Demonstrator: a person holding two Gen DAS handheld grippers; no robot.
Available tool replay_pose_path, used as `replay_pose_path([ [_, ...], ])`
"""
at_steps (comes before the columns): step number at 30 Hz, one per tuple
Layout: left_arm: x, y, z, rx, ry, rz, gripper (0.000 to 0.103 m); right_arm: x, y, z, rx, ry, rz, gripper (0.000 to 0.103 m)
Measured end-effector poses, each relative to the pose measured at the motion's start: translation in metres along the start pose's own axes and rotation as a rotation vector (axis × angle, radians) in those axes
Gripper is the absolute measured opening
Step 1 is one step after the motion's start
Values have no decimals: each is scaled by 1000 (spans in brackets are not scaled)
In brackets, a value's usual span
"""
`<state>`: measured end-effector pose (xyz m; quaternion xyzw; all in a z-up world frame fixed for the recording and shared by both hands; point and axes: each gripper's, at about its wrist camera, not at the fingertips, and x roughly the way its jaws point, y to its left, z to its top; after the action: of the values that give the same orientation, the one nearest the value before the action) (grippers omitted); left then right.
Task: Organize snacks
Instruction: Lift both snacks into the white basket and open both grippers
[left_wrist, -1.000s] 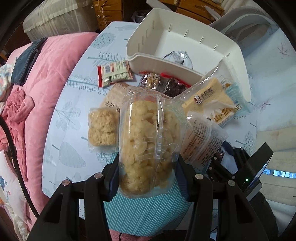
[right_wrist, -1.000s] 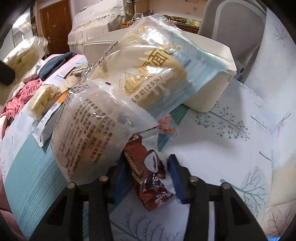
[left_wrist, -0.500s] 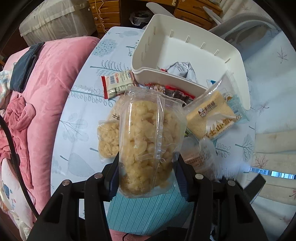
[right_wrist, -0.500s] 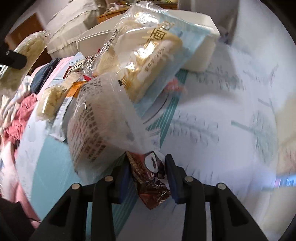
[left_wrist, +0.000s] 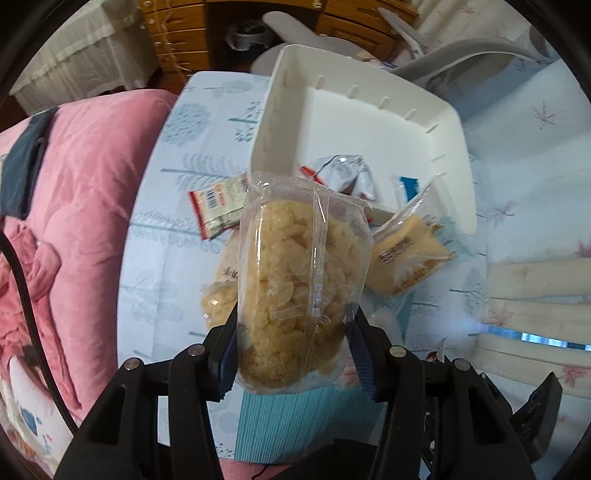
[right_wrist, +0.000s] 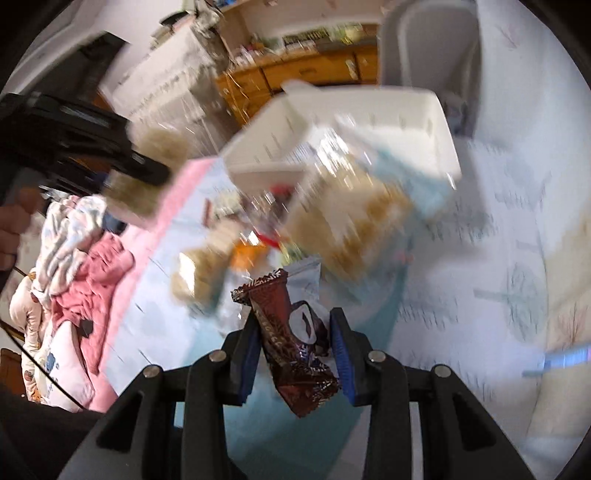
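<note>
Over on the left wrist view, sharp and clear, the left gripper (left_wrist: 291, 347) is clamped on a clear plastic pack of pale yellow puffed snacks (left_wrist: 299, 288), held upright above the near edge of the tree-patterned bedspread (left_wrist: 166, 258), and only here can you see inside the white rectangular plastic bin (left_wrist: 369, 122), where a white-and-red foil packet (left_wrist: 343, 173) lies by its near wall. The right wrist view is blurred. It alone shows a hand (right_wrist: 14, 229) at the far left carrying that left gripper, and the right gripper (right_wrist: 295, 350) pinching a dark brown glossy candy wrapper (right_wrist: 295, 347), lifted clear of the bedspread near the loose packets.
</note>
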<state>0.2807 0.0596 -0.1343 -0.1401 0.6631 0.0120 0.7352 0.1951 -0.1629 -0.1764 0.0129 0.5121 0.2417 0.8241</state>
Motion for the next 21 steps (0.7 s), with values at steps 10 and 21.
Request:
replay_pose_path([
  [10,-3,-13,47,72,-35,-58,51,-11,25,82,-64,-169,9,36],
  [21,15,-15,97,22,-93,-140,51,8,-5,146,-1,-289,-62,37],
])
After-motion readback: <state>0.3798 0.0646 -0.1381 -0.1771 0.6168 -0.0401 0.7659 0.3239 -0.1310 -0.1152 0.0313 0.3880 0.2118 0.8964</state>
